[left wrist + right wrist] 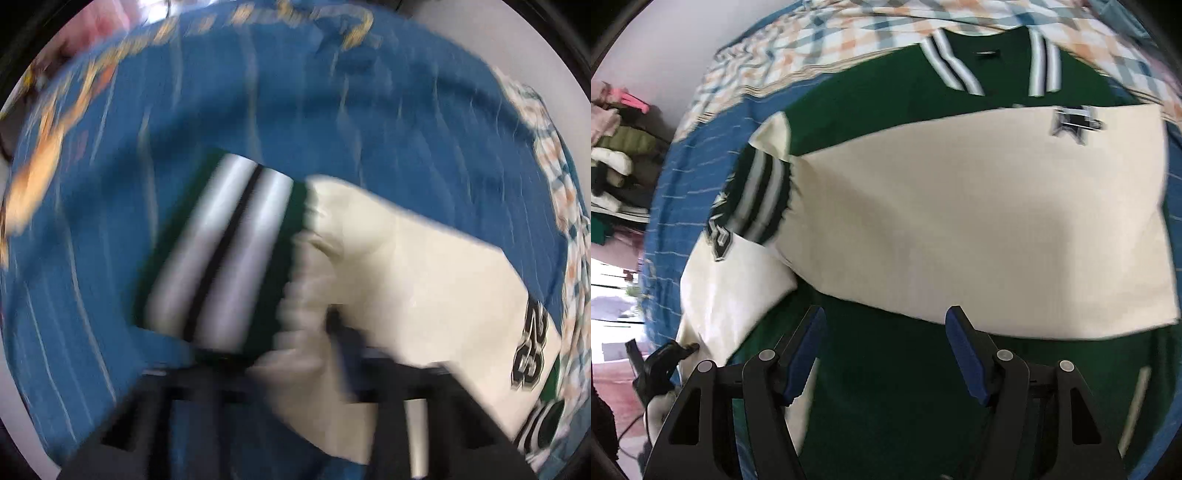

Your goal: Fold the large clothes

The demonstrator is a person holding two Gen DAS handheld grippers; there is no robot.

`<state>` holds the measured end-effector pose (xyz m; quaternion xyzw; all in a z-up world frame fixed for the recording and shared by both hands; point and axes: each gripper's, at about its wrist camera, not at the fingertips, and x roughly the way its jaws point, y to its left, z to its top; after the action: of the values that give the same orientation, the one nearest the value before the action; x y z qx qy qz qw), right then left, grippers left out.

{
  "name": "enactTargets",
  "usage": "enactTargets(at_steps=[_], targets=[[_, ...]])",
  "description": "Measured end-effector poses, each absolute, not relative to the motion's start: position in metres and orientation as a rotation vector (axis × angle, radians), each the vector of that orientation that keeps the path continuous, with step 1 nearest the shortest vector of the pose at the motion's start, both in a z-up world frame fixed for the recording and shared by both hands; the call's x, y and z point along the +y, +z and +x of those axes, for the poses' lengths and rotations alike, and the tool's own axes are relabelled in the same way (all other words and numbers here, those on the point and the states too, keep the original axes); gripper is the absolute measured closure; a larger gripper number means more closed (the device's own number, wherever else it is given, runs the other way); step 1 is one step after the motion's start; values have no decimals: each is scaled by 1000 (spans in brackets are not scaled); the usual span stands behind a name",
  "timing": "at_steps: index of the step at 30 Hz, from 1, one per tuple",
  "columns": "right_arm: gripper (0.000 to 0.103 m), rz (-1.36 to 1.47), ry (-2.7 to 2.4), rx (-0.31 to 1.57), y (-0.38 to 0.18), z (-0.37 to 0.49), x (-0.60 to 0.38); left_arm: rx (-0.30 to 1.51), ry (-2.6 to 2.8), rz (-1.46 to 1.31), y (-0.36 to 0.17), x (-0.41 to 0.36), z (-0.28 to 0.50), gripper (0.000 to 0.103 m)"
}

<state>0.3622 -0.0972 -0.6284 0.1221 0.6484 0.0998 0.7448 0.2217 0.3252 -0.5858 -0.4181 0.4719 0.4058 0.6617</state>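
In the left wrist view, heavily blurred, the left gripper (314, 354) points steeply down from the bottom edge of the frame, its jaws drawn nearly together with a bunch of the cream sleeve (406, 266) pinched between them. Just beyond the fingers, at frame centre, lies the sleeve's striped cuff (225, 251), green with two white bands, on the blue bedspread (110, 184) that fills the upper half.

In the right wrist view, the right gripper (886, 354) enters from the bottom edge, tilted down over the cloth, its blue-padded fingers (964, 354) standing well apart with nothing between them. Directly below it is the green lower part of the jersey (960, 206), whose cream chest panel spreads across the middle of the frame, collar toward the top. Farther up lies a checked blanket (849, 33). At the far left edge a stack of folded clothes (613, 147) sits well apart.
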Motion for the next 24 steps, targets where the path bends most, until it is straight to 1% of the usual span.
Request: enactTargets(at_steps=[1, 4, 6, 8, 9, 12, 13, 16, 17, 18, 21, 22, 24], targets=[[33, 275, 247, 1399, -627, 367, -89, 1040, 909, -926, -577, 341, 232, 87], [33, 270, 307, 1336, -627, 388, -48, 967, 872, -851, -548, 376, 261, 88], [35, 287, 334, 1314, -635, 405, -20, 925, 832, -755, -517, 393, 288, 88], [41, 364, 364, 1374, -662, 426, 10, 889, 780, -657, -484, 406, 303, 88], [41, 379, 358, 1441, -681, 434, 25, 874, 764, -615, -470, 407, 314, 88], [39, 378, 361, 1479, -697, 443, 41, 840, 709, -484, -433, 402, 333, 88], [39, 386, 371, 1485, -694, 444, 38, 838, 695, -427, -418, 394, 344, 88], [38, 425, 371, 1455, -668, 433, 5, 816, 648, -306, -396, 382, 347, 88], [34, 397, 323, 1442, -658, 427, -11, 807, 621, -258, -384, 367, 353, 88], [27, 355, 268, 1431, -649, 420, -26, 799, 598, -229, -379, 356, 349, 88], [18, 87, -34, 1369, -625, 397, -77, 791, 521, -114, -362, 305, 340, 88], [17, -21, -155, 1348, -622, 388, -95, 786, 492, -77, -359, 284, 344, 88], [17, -91, -271, 1337, -624, 377, -127, 787, 419, -1, -357, 233, 355, 89]])
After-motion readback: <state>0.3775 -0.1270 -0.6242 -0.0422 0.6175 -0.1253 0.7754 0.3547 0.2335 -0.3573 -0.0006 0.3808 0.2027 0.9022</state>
